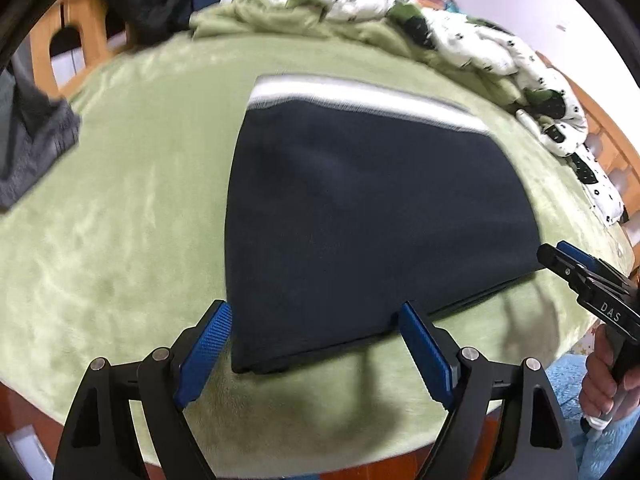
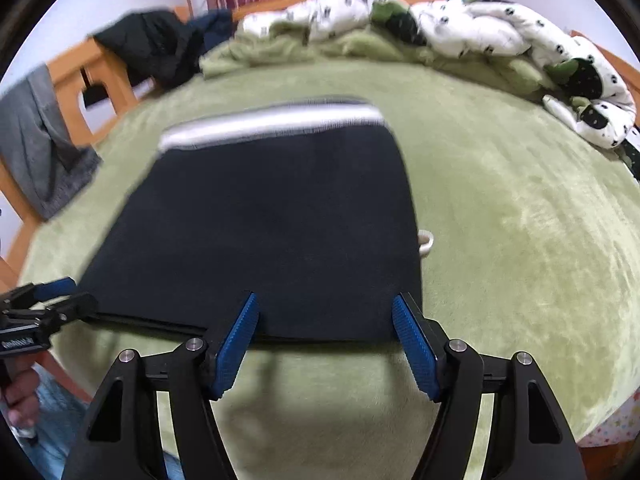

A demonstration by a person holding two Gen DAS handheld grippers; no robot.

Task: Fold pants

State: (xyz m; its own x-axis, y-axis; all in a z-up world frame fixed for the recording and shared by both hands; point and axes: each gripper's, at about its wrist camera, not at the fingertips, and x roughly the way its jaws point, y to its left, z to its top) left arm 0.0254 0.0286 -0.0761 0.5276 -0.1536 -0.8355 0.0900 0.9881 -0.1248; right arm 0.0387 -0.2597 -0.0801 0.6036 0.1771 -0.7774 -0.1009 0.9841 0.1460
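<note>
Folded dark pants [image 1: 360,220] flat on green blanket [image 1: 120,220], white waistband at far end, long axis near to far. Left gripper [image 1: 316,344] and right gripper [image 2: 326,336] open, empty, above near edge, equally close.

The folded navy fleece pants [image 1: 372,216] lie flat in the middle of the green plush blanket [image 1: 132,216]. Behind them a rumpled white patterned quilt [image 2: 500,36] is heaped, and a grey knitted garment [image 2: 44,140] hangs over the bed's left edge.
</note>
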